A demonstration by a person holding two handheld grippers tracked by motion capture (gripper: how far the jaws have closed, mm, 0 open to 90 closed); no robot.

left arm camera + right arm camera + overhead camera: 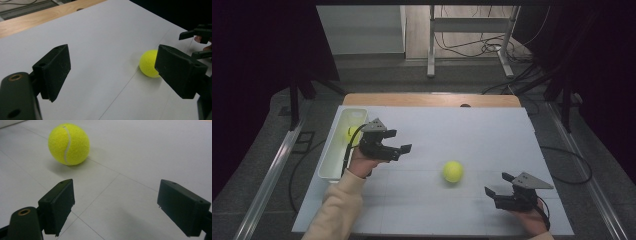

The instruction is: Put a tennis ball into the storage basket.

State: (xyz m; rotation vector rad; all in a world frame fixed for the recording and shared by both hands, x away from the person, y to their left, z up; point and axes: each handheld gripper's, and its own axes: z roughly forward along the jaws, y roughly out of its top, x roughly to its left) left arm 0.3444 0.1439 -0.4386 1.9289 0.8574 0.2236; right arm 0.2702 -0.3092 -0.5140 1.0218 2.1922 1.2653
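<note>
The left tool (398, 142) hovers spread and empty beside the bin (332, 150). The right tool (498, 185), also spread, faces the tennis ball (453, 171) on the desk (492, 130). Next, I judge, comes closing in around that ball.

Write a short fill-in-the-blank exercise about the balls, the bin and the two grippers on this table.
1. The white bin holds ____ tennis ball.
2. The loose tennis ball lies between the two ____.
3. The left gripper has its jaws ____.
4. The right gripper grips ____.

Missing words: one; grippers; open; nothing
</note>
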